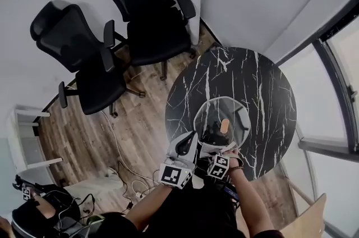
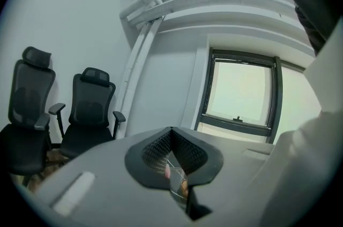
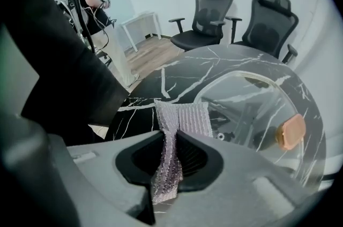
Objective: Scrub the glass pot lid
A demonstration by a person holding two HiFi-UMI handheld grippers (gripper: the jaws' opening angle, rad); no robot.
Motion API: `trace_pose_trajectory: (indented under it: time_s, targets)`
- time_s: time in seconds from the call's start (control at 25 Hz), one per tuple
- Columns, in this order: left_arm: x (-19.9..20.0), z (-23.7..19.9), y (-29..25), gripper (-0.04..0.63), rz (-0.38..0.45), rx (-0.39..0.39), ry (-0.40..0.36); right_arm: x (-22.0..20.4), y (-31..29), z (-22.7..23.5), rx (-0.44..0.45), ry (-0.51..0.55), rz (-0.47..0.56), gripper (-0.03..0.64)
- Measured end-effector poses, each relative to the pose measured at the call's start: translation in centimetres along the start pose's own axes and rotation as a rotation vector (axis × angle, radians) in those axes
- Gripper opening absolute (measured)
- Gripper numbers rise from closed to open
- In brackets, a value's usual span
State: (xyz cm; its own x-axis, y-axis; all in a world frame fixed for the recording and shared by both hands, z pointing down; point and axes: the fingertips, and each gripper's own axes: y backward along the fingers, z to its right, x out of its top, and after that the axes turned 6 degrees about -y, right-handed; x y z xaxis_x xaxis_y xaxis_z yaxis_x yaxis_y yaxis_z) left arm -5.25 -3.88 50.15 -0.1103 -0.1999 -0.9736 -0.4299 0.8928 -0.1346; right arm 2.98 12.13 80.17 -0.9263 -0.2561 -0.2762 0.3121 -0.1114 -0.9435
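A round glass pot lid with an orange knob sits at the near side of the black marble table. My left gripper is at the lid's near edge. In the left gripper view the left gripper is shut on a thin clear rim, the lid, and points upward. Right beside it, my right gripper is shut on a silvery mesh scrubbing cloth, which sticks out past the jaws toward the lid and its knob.
Two black office chairs stand on the wood floor beyond the table. Cables lie on the floor at the left. A window frame runs along the right. Another person stands by a white desk.
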Motion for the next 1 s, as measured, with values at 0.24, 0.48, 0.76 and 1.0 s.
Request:
trace_pose_trajectory:
  time_s: [0.24,0.48,0.76,1.0]
  targets:
    - [1.3,0.8,0.1,0.002,0.011,0.015,-0.019,0.5,0.0,-1.6,0.089,-0.034,0.026,0.063]
    - [1.5,2.0,0.3,0.002,0.021,-0.001,-0.021,0.8,1.0,-2.3,0.156,-0.093,0.055,0.063]
    - [1.8,4.2,0.1,0.002,0.041,-0.082,-0.04,0.6,2.9,-2.2,0.172,-0.131,0.098,0.063]
    - [3.0,4.9,-1.0,0.002,0.037,-0.079,-0.064,0.8,5.9,-1.0,0.204,-0.22,0.185,0.063]
